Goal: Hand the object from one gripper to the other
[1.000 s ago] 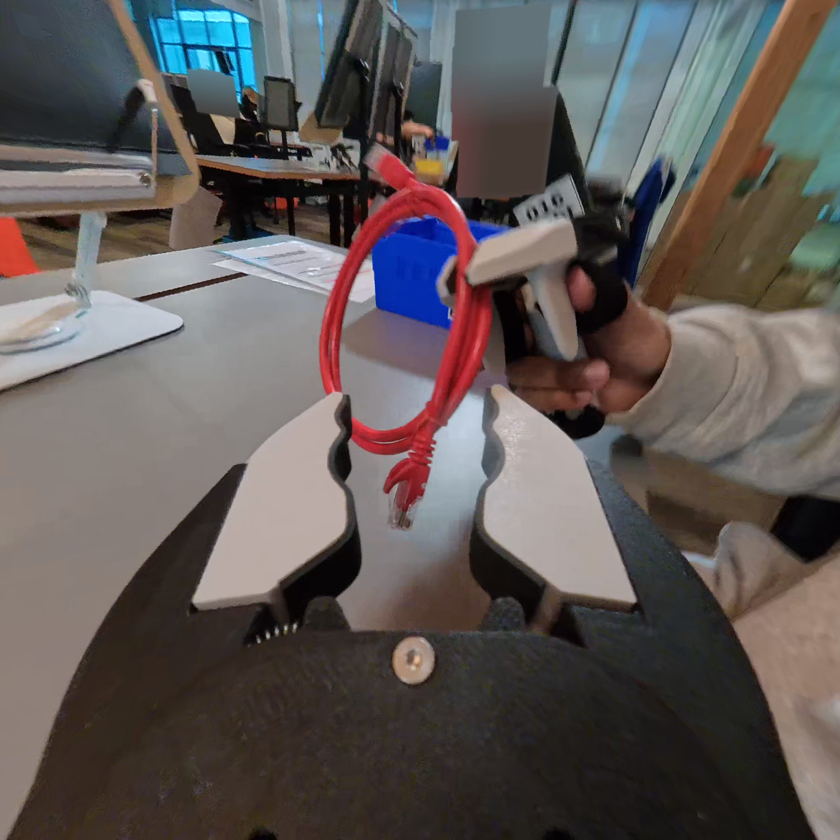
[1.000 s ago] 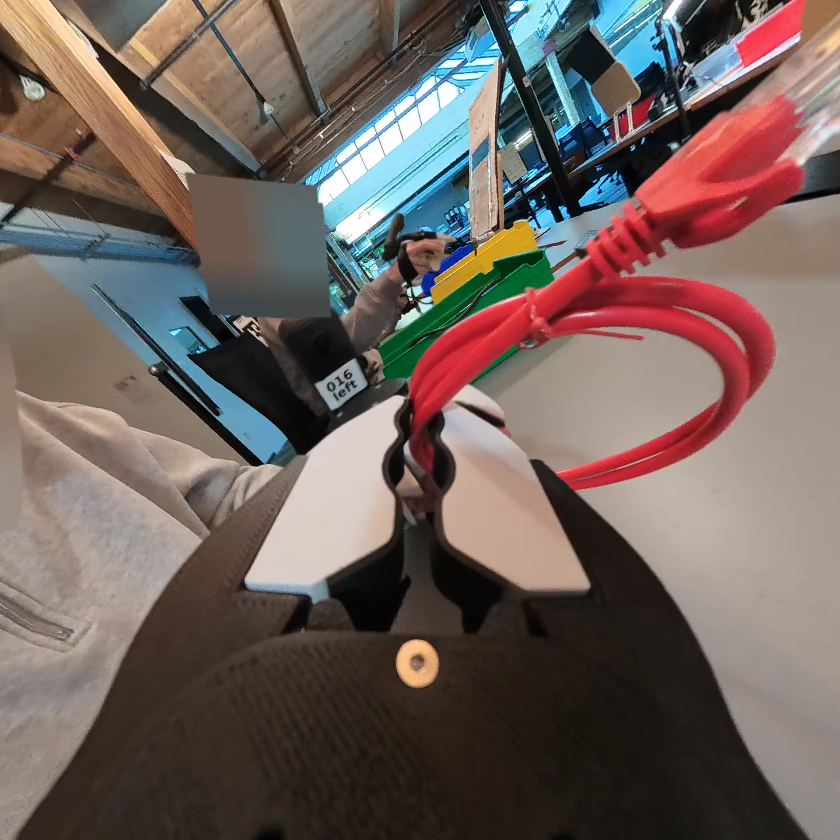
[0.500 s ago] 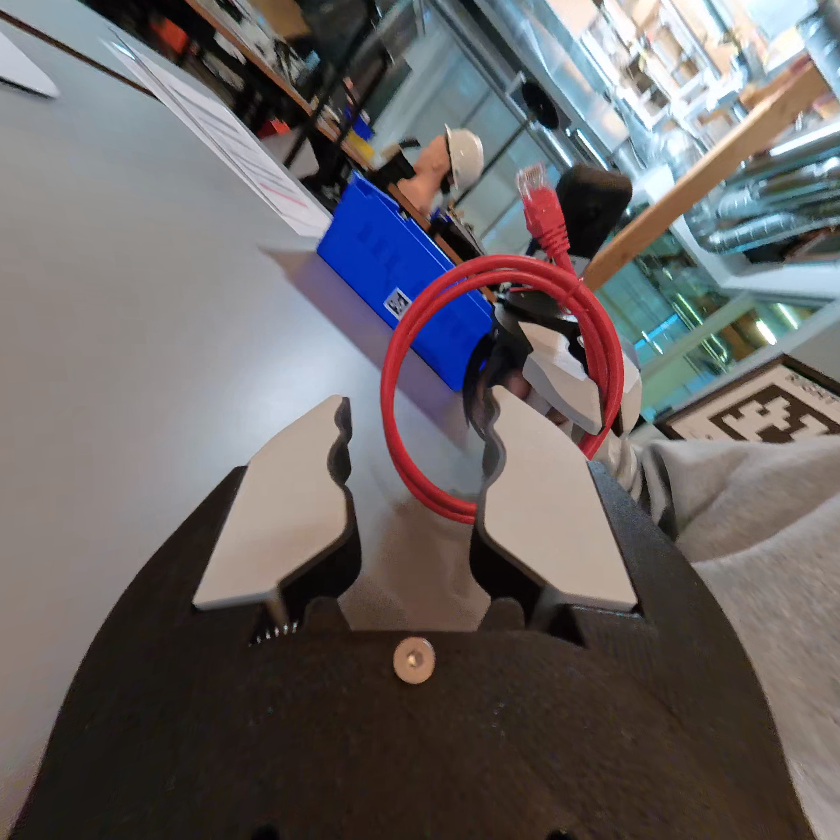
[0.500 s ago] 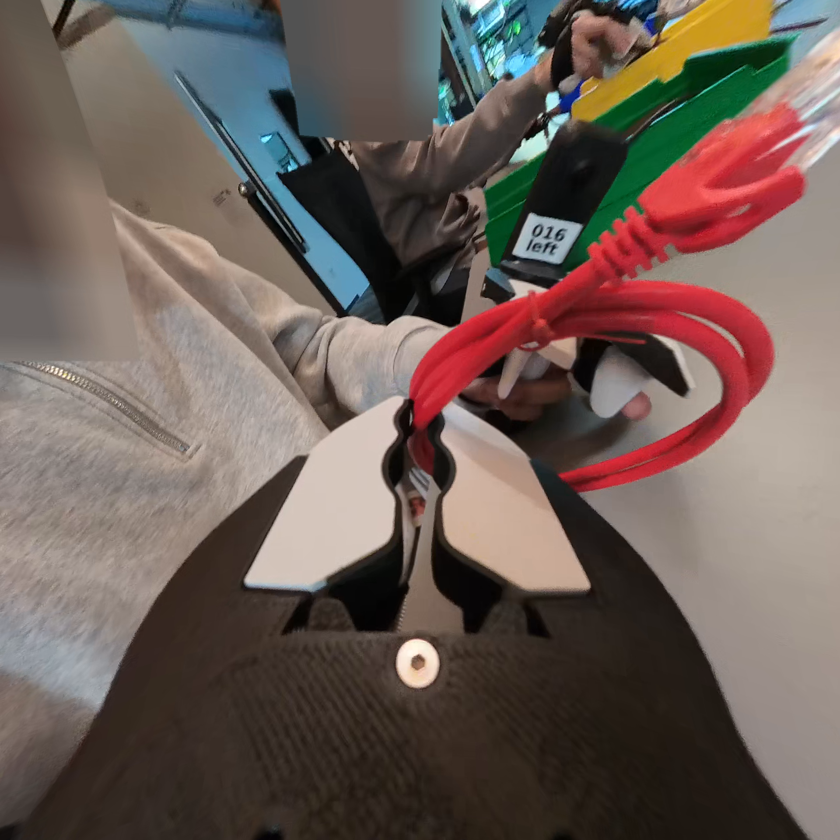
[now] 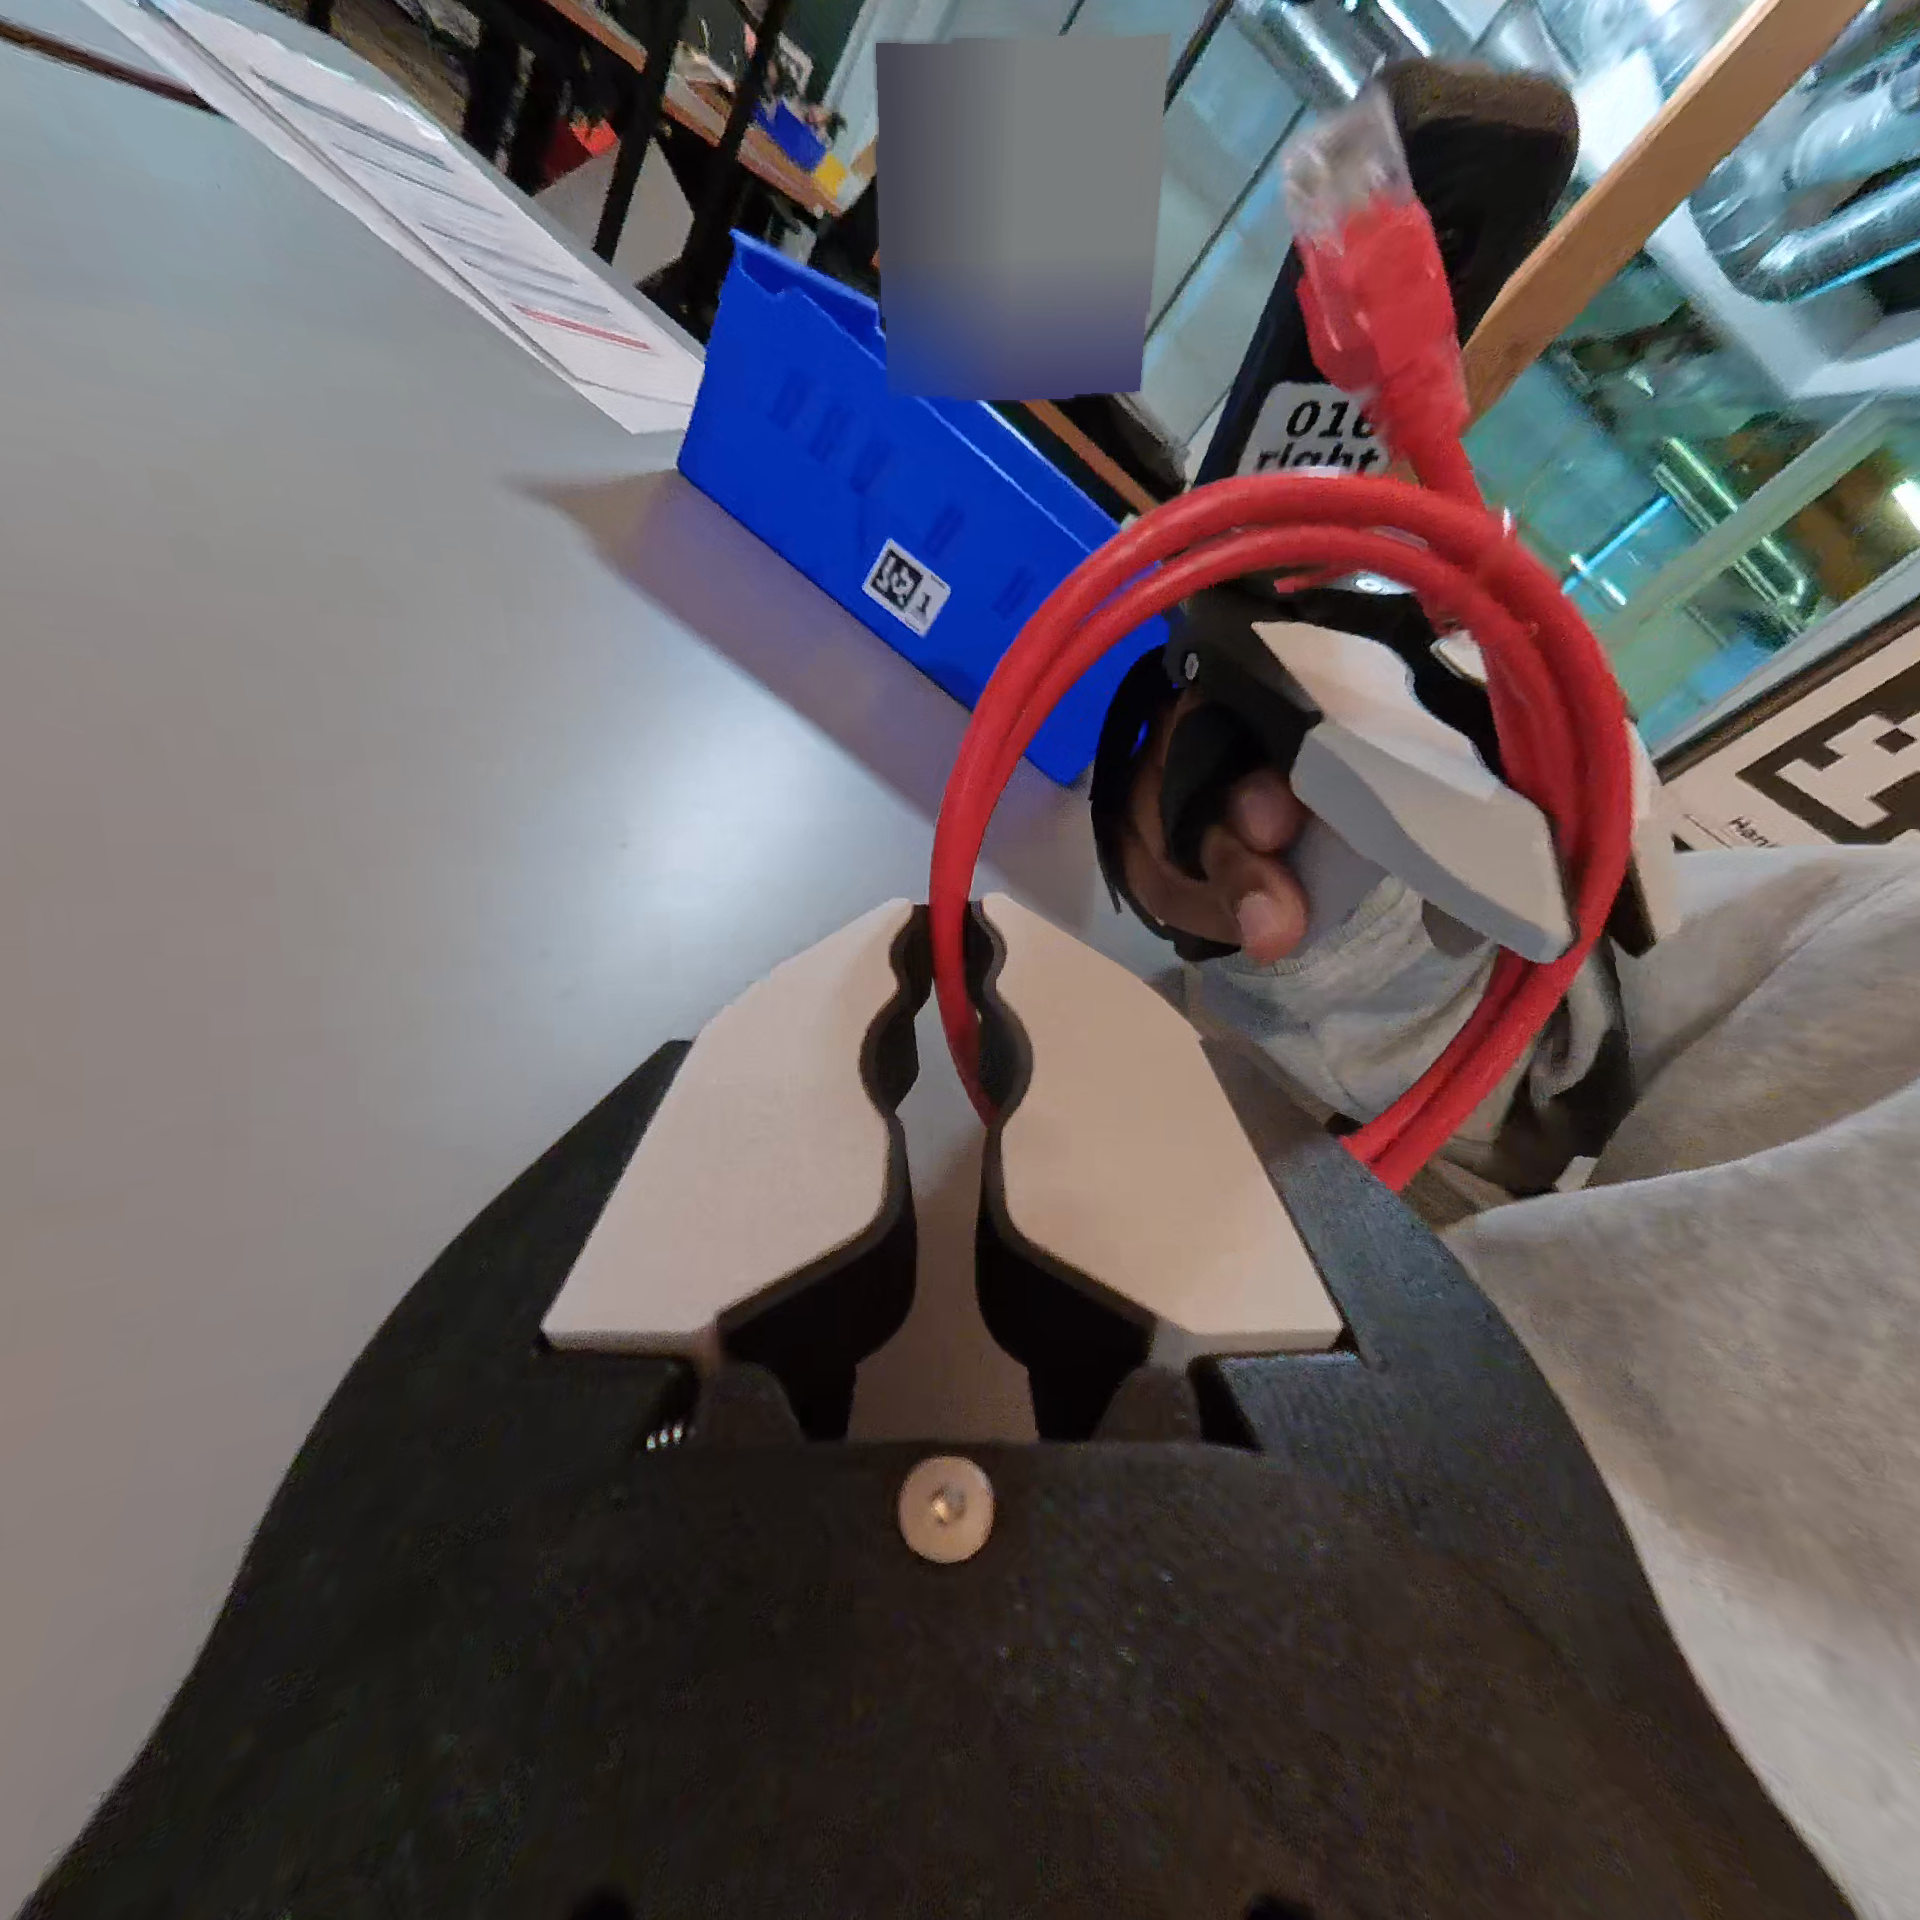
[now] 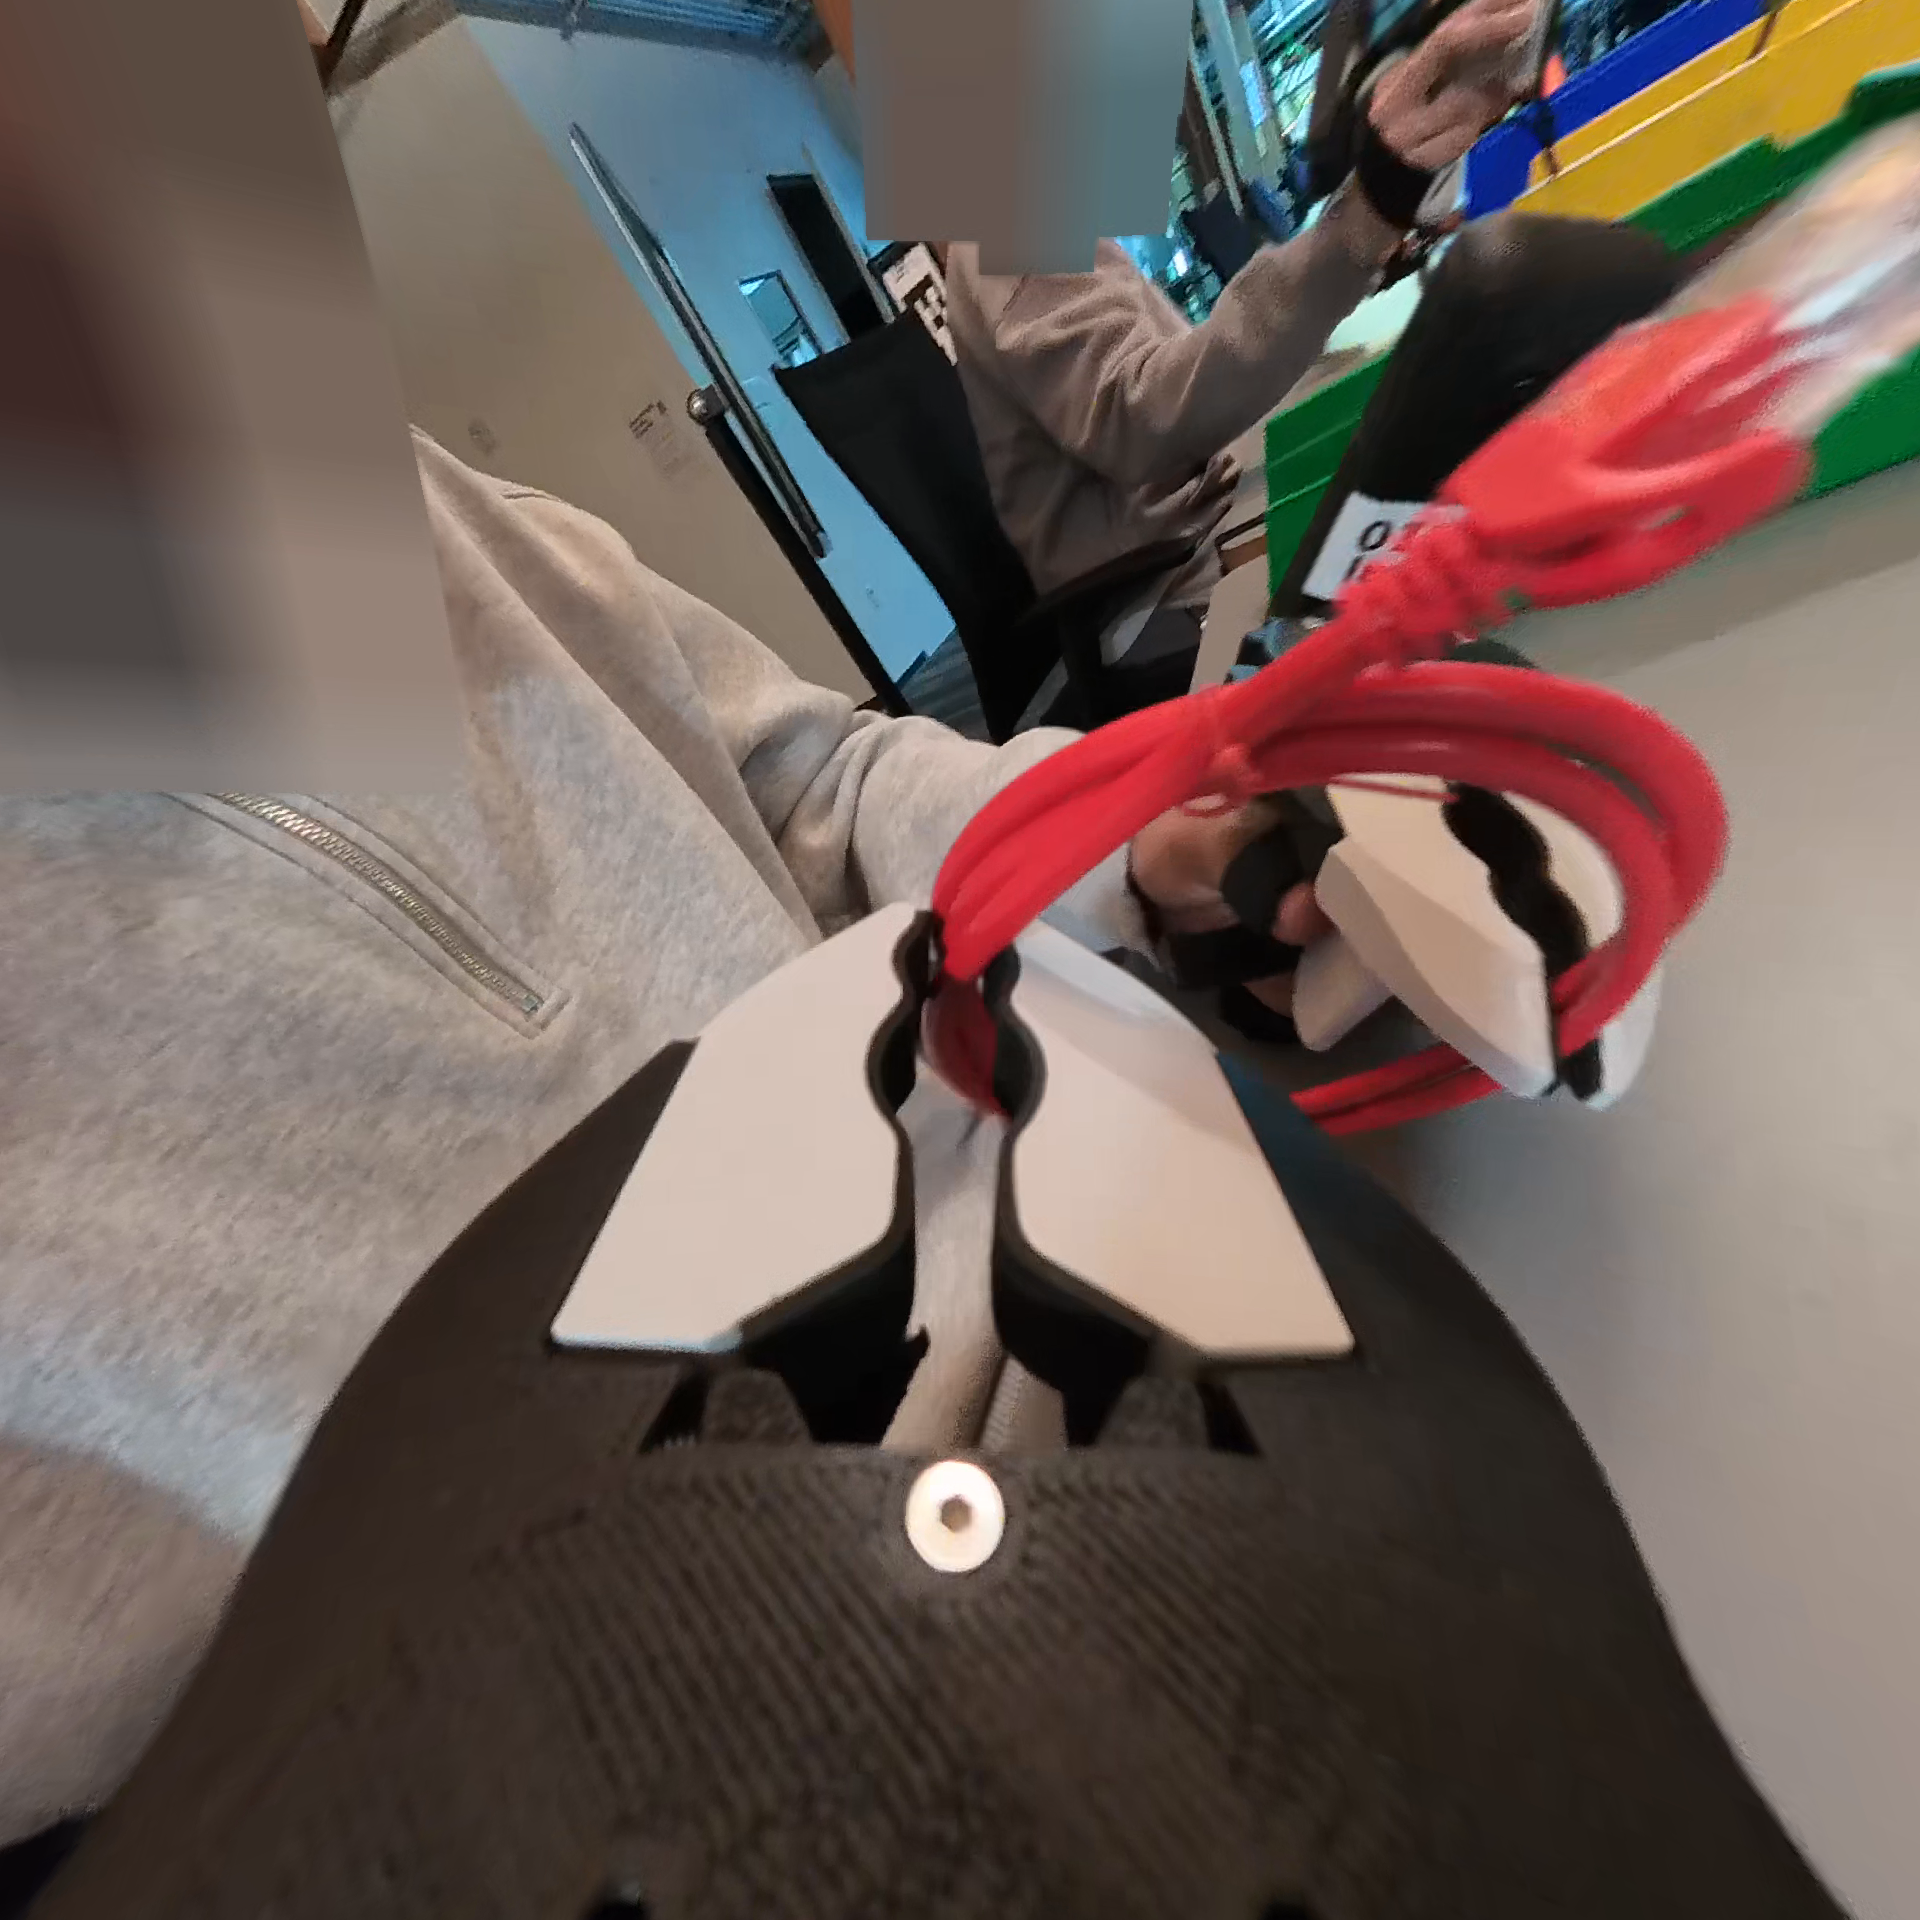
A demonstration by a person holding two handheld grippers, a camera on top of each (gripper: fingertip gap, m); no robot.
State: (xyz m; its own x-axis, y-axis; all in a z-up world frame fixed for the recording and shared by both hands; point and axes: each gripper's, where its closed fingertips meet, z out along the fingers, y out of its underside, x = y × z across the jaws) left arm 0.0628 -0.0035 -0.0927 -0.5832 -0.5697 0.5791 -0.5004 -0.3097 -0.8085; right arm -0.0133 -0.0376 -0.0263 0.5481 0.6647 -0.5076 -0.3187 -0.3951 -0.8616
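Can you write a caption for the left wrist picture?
Left gripper shut on red cable, which right gripper also grips.

My 2 cameras sit right behind my fingers and look along them. My left one faces my right gripper [image 5: 1558,894] from close by. My right one looks back at my left gripper [image 6: 1558,1060]. Both see the red cable [image 5: 1288,540] and grey table [image 5: 312,727].

red cable [image 5: 1278,540], blue bin [image 5: 883,520], grey table [image 5: 312,727]
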